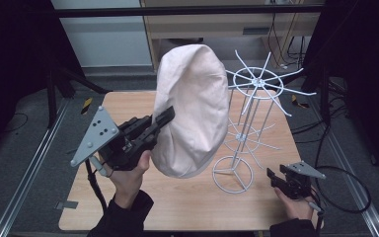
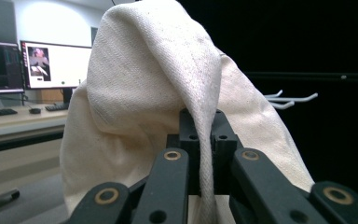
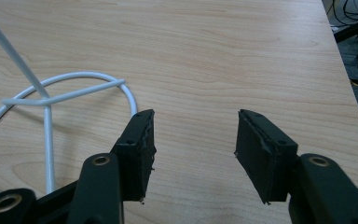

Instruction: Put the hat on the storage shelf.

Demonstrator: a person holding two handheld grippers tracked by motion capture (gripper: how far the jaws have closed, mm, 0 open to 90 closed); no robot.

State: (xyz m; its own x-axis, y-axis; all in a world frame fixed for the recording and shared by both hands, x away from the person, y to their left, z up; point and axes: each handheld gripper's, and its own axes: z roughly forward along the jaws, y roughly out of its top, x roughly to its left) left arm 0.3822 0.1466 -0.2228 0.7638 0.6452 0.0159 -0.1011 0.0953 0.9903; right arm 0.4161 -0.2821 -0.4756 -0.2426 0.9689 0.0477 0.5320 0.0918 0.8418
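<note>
Left tool (image 1: pixel 164 116) is pinching a fold of the cream cloth hat (image 1: pixel 192 108), lifted clear of the table (image 1: pixel 177 197) and hanging just left of the white wire rack (image 1: pixel 249 123), crown about level with the rack's top spokes. In the left gripper view the jaws are pressed together on a single ridge of the cloth hat (image 2: pixel 158 93), with the rest of the fabric draping over and around them; a few rack prongs (image 2: pixel 291 99) poke out behind it. Right tool (image 1: pixel 276 178) rests low on the table by the rack's round base, near the right edge; in the right gripper view the right tool (image 3: pixel 193 154) has its jaws spread with nothing between them, bare wood beneath, and the base ring (image 3: pixel 74 81) just beside the left jaw. Handling guess: the hat looks light, soft and floppy, a woven fabric with decent friction, so slip risk is low, but it won't hold its shape and will swing or sag off a one-point pinch. The rim or a doubled fold looks like the best place to grab; a second grip on the opposite rim would open it up to drop over a prong. The rack looks thin and light, probably easy to tip if the hat snags.
</note>
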